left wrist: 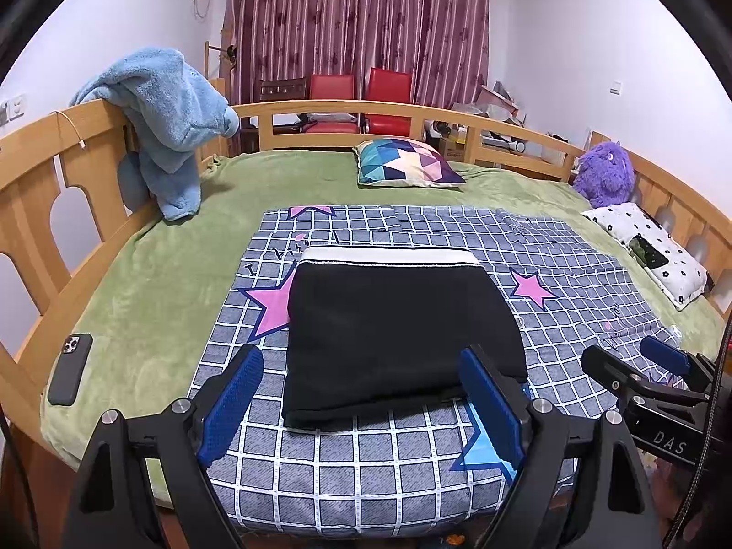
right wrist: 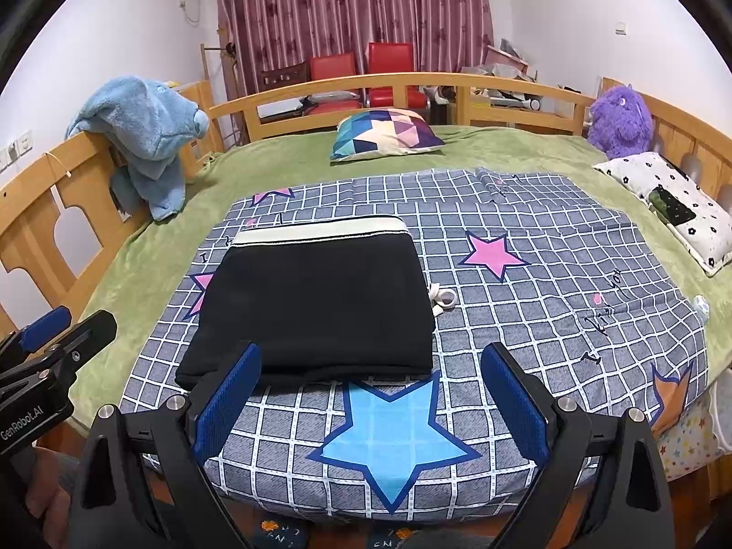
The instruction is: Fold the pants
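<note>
Both wrist cameras sit just behind their own fingers, low at the bed's near edge, tilted down and facing the far curtain [left wrist: 357,23]. Beyond both finger pairs lie the same folded black pants [left wrist: 393,334], the left view's fingers standing nearer them.

Hidden and cut-off parts

Your left claw [left wrist: 361,393] covers the pants' [left wrist: 393,329] near right corner; the right claw [right wrist: 370,398] hides their near edge. The drawstring [right wrist: 443,298] mostly disappears under them, and the bed's [right wrist: 151,247] front edge is cut off.
</note>
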`<state>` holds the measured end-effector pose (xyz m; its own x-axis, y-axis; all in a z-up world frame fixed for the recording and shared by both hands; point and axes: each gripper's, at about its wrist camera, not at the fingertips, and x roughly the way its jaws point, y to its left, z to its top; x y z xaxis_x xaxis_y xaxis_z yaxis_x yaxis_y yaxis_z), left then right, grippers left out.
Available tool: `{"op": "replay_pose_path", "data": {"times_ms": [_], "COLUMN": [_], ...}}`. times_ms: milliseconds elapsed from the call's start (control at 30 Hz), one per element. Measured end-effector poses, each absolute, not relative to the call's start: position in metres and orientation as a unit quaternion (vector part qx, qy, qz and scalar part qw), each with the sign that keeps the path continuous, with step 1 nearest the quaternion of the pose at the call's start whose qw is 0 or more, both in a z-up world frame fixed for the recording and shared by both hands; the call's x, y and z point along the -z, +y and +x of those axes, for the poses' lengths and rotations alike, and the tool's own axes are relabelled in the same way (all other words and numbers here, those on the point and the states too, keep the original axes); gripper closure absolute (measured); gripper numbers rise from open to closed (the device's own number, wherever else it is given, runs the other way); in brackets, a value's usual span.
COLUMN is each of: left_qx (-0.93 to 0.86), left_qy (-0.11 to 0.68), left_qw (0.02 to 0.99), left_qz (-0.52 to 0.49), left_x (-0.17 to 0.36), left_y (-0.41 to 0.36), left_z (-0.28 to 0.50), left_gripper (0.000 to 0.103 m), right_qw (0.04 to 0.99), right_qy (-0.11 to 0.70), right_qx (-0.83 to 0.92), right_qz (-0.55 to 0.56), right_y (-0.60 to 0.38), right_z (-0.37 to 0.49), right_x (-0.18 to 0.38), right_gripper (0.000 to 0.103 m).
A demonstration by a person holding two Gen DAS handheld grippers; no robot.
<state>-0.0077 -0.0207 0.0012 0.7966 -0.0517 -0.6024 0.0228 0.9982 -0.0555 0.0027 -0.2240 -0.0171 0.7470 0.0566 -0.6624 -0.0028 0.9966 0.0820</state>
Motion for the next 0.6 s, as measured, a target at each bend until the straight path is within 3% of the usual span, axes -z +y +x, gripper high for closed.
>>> {"op": "replay_pose_path", "data": {"times_ms": [600], "left_qx": [0.023], "left_qy": [0.315], "left_qw": [0.948], "left_qz": [-0.024], "left_x": [-0.0014], "left_y": [-0.0211], "left_z": [-0.0088], "left_gripper": [0.015], "right_qw": [0.934], "right_qy": [0.355], "right_qx": [-0.014], "right_qz": [0.036], "right_y": [-0.2232], "right_z": [0.0041], "right_x": [0.0196], "right_gripper": [0.007]}}
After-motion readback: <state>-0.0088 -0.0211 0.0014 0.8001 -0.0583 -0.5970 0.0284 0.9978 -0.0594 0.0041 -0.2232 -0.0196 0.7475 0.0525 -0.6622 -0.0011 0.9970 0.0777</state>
